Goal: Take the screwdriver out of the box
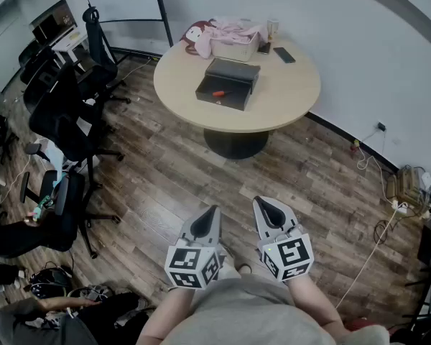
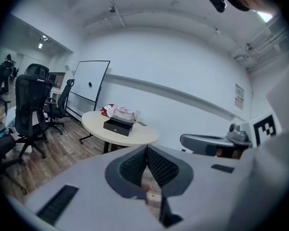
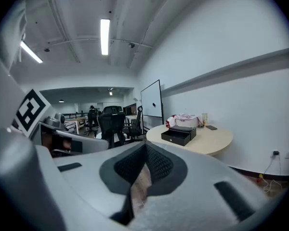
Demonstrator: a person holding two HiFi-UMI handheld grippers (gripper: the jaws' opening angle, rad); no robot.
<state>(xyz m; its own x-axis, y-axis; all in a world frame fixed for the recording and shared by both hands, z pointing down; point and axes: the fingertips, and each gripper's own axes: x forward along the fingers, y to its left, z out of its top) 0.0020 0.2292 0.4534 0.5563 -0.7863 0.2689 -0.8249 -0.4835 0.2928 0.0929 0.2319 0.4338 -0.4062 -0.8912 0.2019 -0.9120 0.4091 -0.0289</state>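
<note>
Left hand-held gripper (image 1: 213, 210) and right hand-held gripper (image 1: 259, 201) are both closed, empty. The box (image 1: 228, 83) lies well ahead: I'd step closer, then part one's jaws over the screwdriver (image 1: 220, 93).

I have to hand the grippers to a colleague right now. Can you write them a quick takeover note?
Left gripper: shut, empty, held low in front of the body.
Right gripper: shut, empty, beside the left one.
Things: the black box sits on the round table, across the wooden floor and well away from both grippers. The red-handled screwdriver lies in the box's open front part.
Done: nothing yet; the screwdriver is not out.
Left: walk up to the table, open a gripper, grip the screwdriver and lift it out of the box.
</note>
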